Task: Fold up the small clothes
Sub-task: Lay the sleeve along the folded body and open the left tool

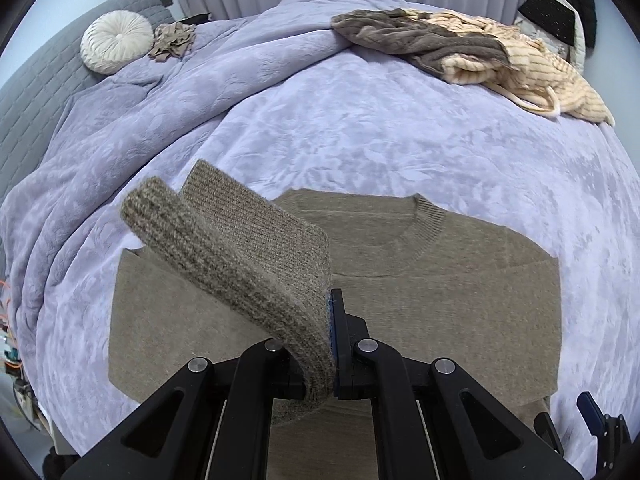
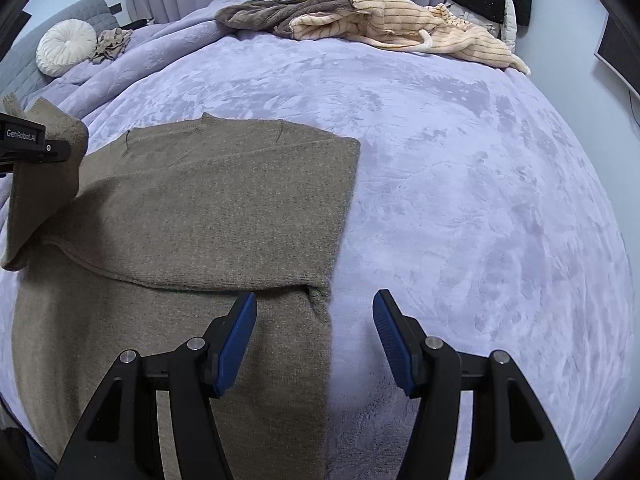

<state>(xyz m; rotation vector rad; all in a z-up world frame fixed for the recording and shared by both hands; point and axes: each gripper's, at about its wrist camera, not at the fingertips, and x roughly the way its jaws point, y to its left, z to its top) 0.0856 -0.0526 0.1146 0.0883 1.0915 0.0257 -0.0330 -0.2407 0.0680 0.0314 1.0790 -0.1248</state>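
Observation:
A brown knit sweater lies flat on the lavender bed cover, neck away from me. Its right sleeve is folded across the body. My left gripper is shut on the ribbed cuff of the left sleeve and holds it lifted above the body. It also shows at the left edge of the right wrist view. My right gripper is open and empty, hovering above the sweater's right edge near the folded sleeve.
A pile of brown and cream striped clothes lies at the far side of the bed. A round white cushion and a small tan garment sit at the far left by a grey headboard. Curtains hang behind.

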